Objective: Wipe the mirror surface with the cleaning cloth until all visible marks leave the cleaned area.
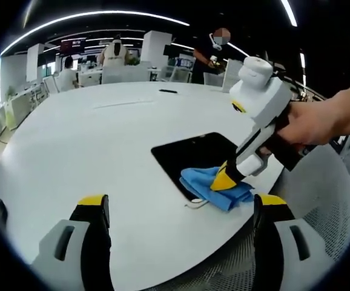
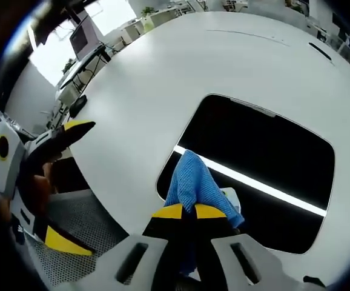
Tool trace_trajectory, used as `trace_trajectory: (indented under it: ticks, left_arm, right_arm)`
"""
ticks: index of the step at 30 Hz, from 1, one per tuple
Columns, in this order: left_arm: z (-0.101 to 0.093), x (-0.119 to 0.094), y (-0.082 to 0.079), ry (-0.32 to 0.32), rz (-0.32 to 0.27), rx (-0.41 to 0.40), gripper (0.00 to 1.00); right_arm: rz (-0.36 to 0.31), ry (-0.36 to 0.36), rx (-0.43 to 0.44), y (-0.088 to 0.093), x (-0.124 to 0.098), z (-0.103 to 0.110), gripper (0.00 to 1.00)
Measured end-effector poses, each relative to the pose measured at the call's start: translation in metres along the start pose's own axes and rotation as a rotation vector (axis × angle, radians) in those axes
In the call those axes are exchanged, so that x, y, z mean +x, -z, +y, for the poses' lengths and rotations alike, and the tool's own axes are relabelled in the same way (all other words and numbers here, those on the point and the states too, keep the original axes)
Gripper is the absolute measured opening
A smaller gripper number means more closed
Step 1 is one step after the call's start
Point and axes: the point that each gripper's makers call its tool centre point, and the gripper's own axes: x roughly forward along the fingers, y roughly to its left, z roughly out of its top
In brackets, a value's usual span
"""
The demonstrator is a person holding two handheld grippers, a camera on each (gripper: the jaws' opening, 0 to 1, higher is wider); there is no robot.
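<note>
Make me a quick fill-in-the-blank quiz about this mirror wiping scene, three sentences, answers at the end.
1. The right gripper is shut on a crumpled cloth whose colour is ____.
2. The flat dark rectangular mirror lies on a round table whose colour is ____.
3. The left gripper, holding nothing, has its jaws ____.

Missing words: blue; white; open

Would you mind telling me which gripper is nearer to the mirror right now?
Right. The right gripper presses the blue cleaning cloth onto the mirror; the left gripper is held back over the white table edge.
</note>
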Motion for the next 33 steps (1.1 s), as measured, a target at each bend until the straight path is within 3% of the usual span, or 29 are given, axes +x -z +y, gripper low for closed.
trace_trajectory:
  ticks: [9,14,26,33]
  left_arm:
    - [-0.005,0.001,0.000,0.015,-0.001,-0.004,0.98]
    - [-0.003,0.000,0.001,0.006,0.004,-0.021,0.99]
    - [-0.006,0.001,0.002,0.026,0.010,-0.017,0.98]
    - [-0.006,0.000,0.000,0.025,0.002,-0.017,0.97]
  right_arm:
    - [-0.021,0.008,-0.010,0.002,0.000,0.000,0.00]
    - [-0.040,0.003,0.027,0.001,0.000,-0.001,0.00]
    - [-0.019,0.000,0.032,0.000,-0.001,0.000,0.00]
    - [-0.014,0.010,0.029,0.008,-0.007,-0.013,0.00]
